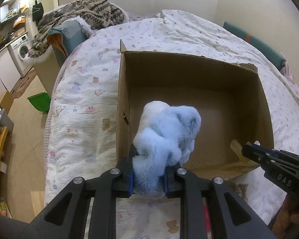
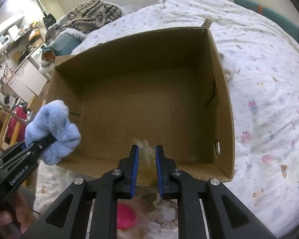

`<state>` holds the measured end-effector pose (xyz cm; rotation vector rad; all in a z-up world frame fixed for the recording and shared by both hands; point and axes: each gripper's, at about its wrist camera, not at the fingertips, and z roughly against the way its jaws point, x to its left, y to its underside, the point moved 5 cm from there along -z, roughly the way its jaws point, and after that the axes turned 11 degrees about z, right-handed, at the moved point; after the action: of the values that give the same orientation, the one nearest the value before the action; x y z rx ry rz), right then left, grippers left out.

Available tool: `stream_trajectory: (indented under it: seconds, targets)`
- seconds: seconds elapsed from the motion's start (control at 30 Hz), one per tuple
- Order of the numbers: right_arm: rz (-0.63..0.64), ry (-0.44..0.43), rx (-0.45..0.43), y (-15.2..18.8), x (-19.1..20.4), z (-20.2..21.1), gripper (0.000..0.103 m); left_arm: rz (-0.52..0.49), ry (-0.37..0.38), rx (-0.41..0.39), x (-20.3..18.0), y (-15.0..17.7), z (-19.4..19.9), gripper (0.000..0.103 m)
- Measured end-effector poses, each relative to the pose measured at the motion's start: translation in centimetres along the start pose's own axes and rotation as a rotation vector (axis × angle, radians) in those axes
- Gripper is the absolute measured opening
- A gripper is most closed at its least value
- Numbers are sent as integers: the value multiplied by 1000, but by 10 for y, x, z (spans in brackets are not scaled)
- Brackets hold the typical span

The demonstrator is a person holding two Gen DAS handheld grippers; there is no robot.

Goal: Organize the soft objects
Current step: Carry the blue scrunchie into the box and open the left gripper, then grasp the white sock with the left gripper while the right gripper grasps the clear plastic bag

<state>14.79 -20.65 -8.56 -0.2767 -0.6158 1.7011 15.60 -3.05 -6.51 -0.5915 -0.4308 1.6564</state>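
Note:
A fluffy light-blue and white plush [image 1: 169, 127] hangs over the near left corner of an open cardboard box [image 1: 189, 56], with my left gripper [image 1: 152, 159] shut on its lower end. The right wrist view has the same plush [image 2: 53, 127] at the box's [image 2: 129, 59] left rim, with the left gripper [image 2: 46, 140] clamped on it. My right gripper [image 2: 146, 149] stands over the box's near wall, its blue pads a narrow gap apart with nothing between them. Behind that gap a strip of yellowish tape [image 2: 146, 159] sticks to the cardboard. The box floor is bare.
The box sits on a bed with a printed white quilt [image 1: 85, 99]. A white fluffy item [image 2: 229, 67] lies by the box's right wall. A pink soft thing [image 2: 126, 215] and a beige lacy piece [image 2: 165, 213] lie under my right gripper. A patterned blanket [image 1: 85, 10] is heaped at the far left.

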Motion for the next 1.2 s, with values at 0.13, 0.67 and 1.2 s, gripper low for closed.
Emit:
stream_trajectory:
  seconds: [0.13, 0.67, 1.2]
  targets:
    - [-6, -13, -15, -2, 0, 3, 22, -7, -1, 3, -1, 1, -1, 23]
    - [-56, 48, -67, -6, -15, 15, 78, 25, 3, -71, 3, -9, 14, 69]
    - [-67, 50, -108, 4, -16, 52, 78, 66, 27, -64, 12, -3, 33, 69]
